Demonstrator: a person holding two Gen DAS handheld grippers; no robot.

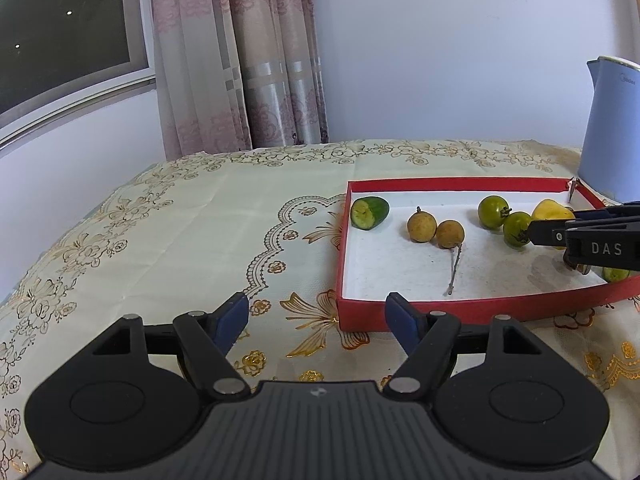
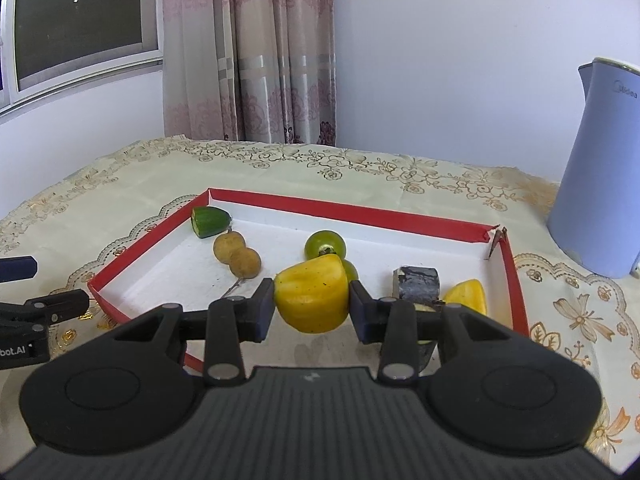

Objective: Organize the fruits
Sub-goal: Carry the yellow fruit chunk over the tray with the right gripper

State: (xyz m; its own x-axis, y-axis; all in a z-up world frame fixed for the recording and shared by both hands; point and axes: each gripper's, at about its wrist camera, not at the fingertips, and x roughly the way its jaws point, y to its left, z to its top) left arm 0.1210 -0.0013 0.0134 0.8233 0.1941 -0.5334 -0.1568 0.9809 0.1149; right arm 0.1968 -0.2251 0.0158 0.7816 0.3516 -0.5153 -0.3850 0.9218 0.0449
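A red tray with a white floor lies on the tablecloth. In it are a cucumber piece, two brown longans, two green tomatoes, a dark cut piece and a yellow piece. My right gripper is shut on a yellow fruit chunk inside the tray. My left gripper is open and empty, over the cloth at the tray's near left corner.
A pale blue kettle stands beyond the tray's far right corner. A curtain and a window are behind the table. The tray's far right corner is torn. A twig lies in the tray.
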